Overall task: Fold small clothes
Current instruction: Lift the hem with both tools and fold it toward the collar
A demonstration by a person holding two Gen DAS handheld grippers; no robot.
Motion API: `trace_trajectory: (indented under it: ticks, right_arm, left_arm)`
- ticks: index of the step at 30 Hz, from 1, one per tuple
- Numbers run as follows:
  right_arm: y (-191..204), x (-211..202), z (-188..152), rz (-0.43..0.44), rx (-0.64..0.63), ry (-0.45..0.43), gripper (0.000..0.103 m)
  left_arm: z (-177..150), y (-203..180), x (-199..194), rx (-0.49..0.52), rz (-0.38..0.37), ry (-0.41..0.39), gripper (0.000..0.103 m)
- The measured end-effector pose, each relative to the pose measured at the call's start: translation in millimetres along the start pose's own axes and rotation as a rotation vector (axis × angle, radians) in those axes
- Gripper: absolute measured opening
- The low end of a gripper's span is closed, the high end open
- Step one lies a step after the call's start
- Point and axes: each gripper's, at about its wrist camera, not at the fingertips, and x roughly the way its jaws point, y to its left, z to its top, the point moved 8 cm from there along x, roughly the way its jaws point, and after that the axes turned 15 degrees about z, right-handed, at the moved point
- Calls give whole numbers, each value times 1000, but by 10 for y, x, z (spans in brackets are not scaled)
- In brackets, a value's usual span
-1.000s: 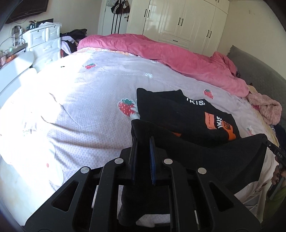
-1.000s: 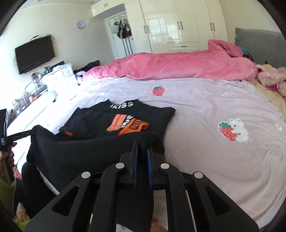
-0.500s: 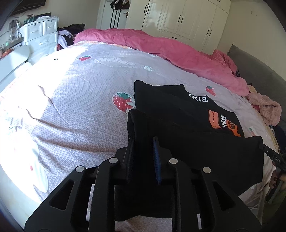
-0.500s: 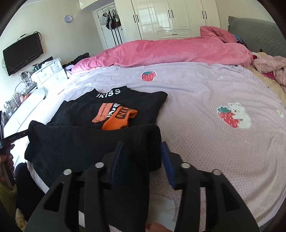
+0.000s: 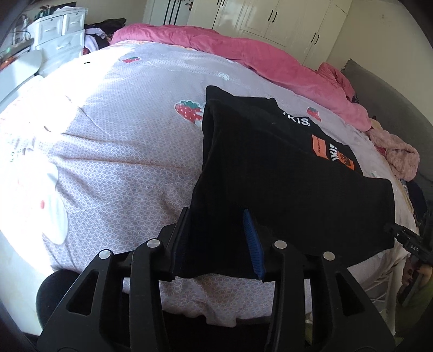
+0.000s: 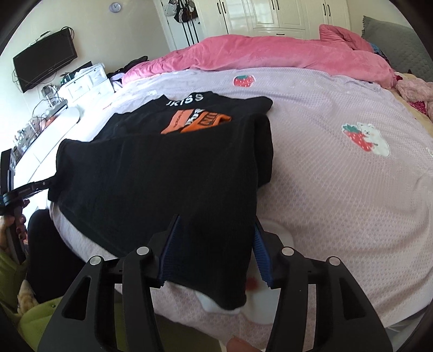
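1. Centrally, one black T-shirt (image 6: 167,168) lies on a bed, its lower half folded up over its upper half, near the bed's front edge.
2. Its fabric looks soft and matte; the folded layer forms a broad, roughly rectangular panel.
3. White letters (image 6: 186,99) run along the shirt's collar, and one orange printed patch (image 6: 197,123) with dark lettering shows just beyond the fold's edge.
4. Two grippers are in view, each black with two blue ribbed pads.
5. One is the left gripper (image 5: 216,238): its jaws stand wide apart, with the shirt's near left corner lying loose between them.
6. One is the right gripper (image 6: 215,249): its jaws are likewise wide apart, and the shirt's near right corner lies between them, unclamped.
7. One lilac bedsheet (image 6: 324,168) covers the bed; it has a fine honeycomb texture and strawberry prints, three visible from the left wrist and two from the right.
8. One thick pink duvet (image 6: 270,56) is bunched along the far side of the bed, well apart from the shirt.
9. One white wardrobe (image 5: 284,21) with dark handles stands behind the bed.
10. One flat black television (image 6: 44,66) hangs on the wall.
11. One white drawer unit (image 5: 61,31) stands beside the bed.
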Motion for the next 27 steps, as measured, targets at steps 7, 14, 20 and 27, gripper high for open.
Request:
trace_trajectory:
  ticks: [7,14,20,27]
  right_arm:
    - [-9,25,-137,14,-2,15,29]
    - [86,-106,40,60,-46,-37,9]
    - [53,-272,538,94,-56,-171,7]
    - [-117,-284,1148,59,-66,-281,7]
  left_arm:
    - [-40,-78,-7,5,-7,2,5]
    - [139,-145,-186,-17,-41,-43,2]
    - [536,-183,-330,-64,-80,-98,2]
    - [971,-167,-223,-106,-81,-127,2]
